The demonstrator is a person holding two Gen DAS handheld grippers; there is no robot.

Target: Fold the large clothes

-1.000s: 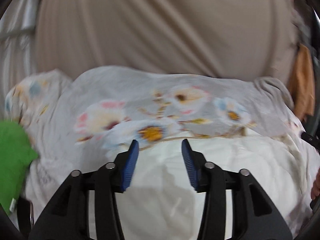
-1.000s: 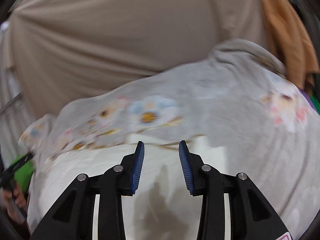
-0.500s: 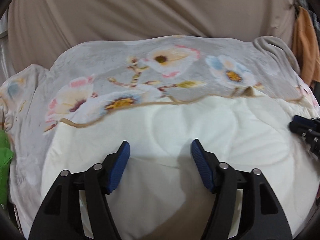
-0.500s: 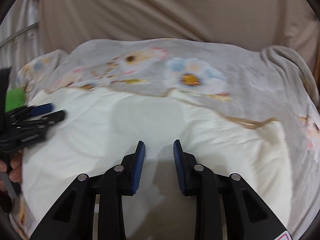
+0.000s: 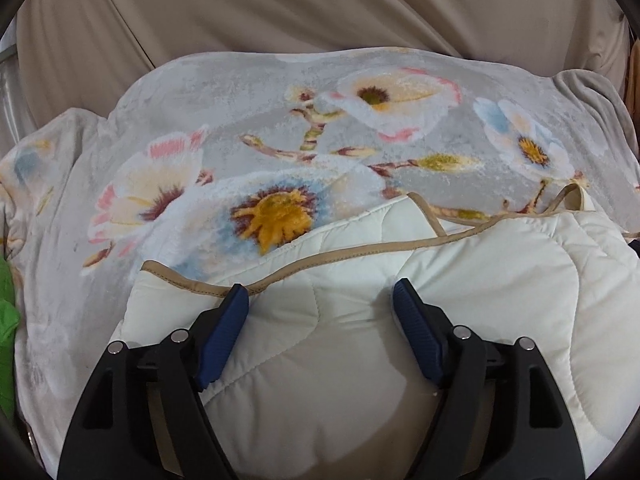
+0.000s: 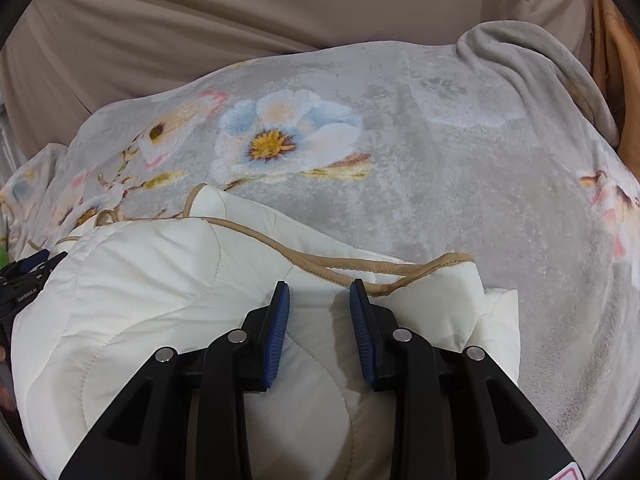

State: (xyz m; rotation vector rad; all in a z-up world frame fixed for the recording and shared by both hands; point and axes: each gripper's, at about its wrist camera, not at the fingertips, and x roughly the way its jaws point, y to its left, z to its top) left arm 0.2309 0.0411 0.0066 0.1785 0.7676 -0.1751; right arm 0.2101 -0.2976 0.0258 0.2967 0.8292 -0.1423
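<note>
The cream quilted garment (image 5: pixel 460 280), edged in tan binding (image 5: pixel 360 249), is lying bunched and partly doubled over on the grey floral fleece blanket (image 5: pixel 280 120), which is spreading well beyond it toward the beige curtain (image 5: pixel 320 4). I am judging that the puffy layers could spring back open, or the uneven tan edges could slide out of line, because the quilting is bulky and nothing is pinning it. My left gripper (image 5: pixel 320 300) is spreading wide and pinching nothing, hovering over the cream cloth. My right gripper (image 6: pixel 319 294) is standing part-open near the binding (image 6: pixel 380 276), its 2 jaws gripping nothing.
</note>
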